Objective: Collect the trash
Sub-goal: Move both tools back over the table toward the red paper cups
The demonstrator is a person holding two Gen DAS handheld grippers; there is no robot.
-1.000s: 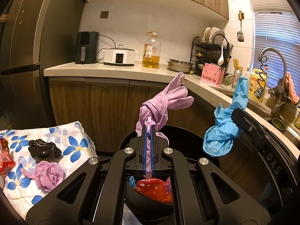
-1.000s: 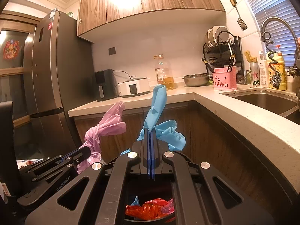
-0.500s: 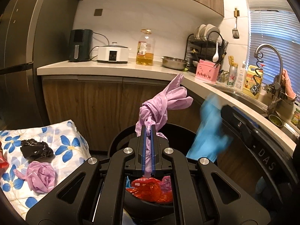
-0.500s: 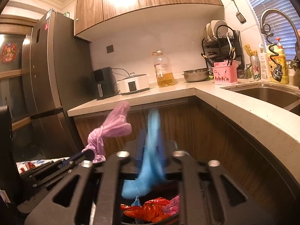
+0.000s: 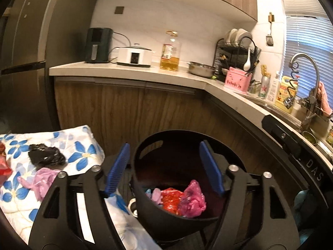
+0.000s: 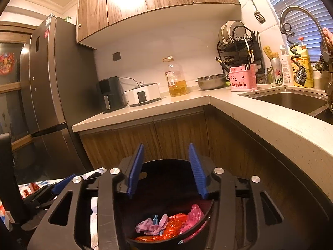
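Left tongs [image 5: 164, 166] over the black bin [image 5: 145, 212], blue pads spread wide and opening more, nothing between them

Right tongs [image 6: 166, 168] over the same bin [image 6: 206, 214] too, pads apart and opening, empty

Down in the bin: a pink bag [image 5: 193, 200], a red wrapper [image 5: 170, 198] and a light purple glove [image 6: 149, 226], all in a heap

Left behind on the flowery cloth [image 5: 83, 145] beside the bin: a black bag [image 5: 46, 157] and a purple bag [image 5: 42, 181]
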